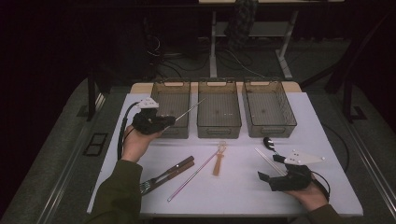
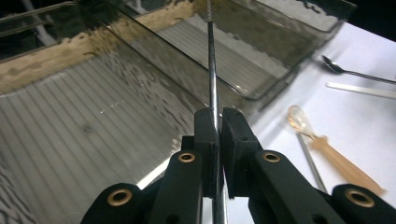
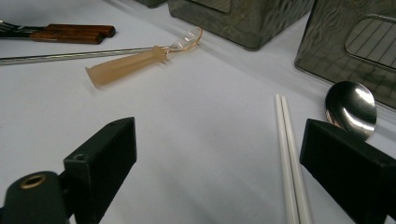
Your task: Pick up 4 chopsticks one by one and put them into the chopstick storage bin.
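**Metal chopstick pinched over the left bin**

We see the left gripper (image 1: 164,120) held up over the near edge of the left bin (image 1: 171,108), one of three smoky see-through bins in a row at the far side of the white table (image 1: 243,186). Its jaws are pressed together on a thin metal chopstick (image 1: 189,110), which sticks out past the tips and slants up and away over the gap between the left bin and the middle bin (image 1: 218,112). In the left gripper view the stick (image 2: 212,70) runs straight up between the two black pads, with the ribbed floor of a bin below it.

The right gripper (image 1: 267,179) rests low on the table near the front right, its jaws spread wide with nothing between them. Just beyond it lie a pair of white chopsticks (image 3: 288,154) side by side, and next to them a metal spoon (image 3: 351,108) close to the right bin (image 1: 268,108).

In the middle of the table lie a clear plastic spoon with a tan handle (image 1: 218,157) and a second metal chopstick (image 1: 192,175), the two touching or crossing near the spoon's bowl. To the left are a fork and another piece of cutlery with wooden handles (image 1: 168,173), lying close together.
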Action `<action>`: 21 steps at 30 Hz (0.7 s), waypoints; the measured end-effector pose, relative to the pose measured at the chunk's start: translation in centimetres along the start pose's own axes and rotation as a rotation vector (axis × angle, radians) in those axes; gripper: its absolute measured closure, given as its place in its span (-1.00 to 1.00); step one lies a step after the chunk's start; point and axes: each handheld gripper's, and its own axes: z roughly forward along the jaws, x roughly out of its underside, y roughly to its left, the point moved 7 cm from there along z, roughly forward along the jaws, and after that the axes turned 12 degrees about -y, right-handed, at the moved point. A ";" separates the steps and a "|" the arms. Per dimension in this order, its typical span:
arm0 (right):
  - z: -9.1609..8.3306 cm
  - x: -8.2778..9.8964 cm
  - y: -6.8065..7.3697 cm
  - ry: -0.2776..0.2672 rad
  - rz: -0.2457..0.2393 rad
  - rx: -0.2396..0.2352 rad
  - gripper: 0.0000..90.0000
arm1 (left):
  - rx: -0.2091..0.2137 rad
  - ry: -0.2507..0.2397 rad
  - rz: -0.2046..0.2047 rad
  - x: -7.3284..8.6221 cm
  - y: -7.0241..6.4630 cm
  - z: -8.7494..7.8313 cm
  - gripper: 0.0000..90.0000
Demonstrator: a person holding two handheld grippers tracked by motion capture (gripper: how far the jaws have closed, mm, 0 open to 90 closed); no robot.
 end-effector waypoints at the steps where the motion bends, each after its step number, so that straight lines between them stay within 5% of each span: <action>1: 0.0 0.0 0.0 0.000 -0.001 -0.001 -0.77 | -0.008 0.003 -0.003 -0.1 0.3 0.2 0.87; 14: -0.1 -0.1 0.0 -0.005 0.000 0.000 -0.77 | -0.087 0.001 -0.050 -1.8 3.7 1.7 0.87; 21: -0.1 -0.1 0.0 -0.007 0.001 0.001 -0.77 | -0.149 0.020 -0.079 -1.2 6.0 2.0 0.87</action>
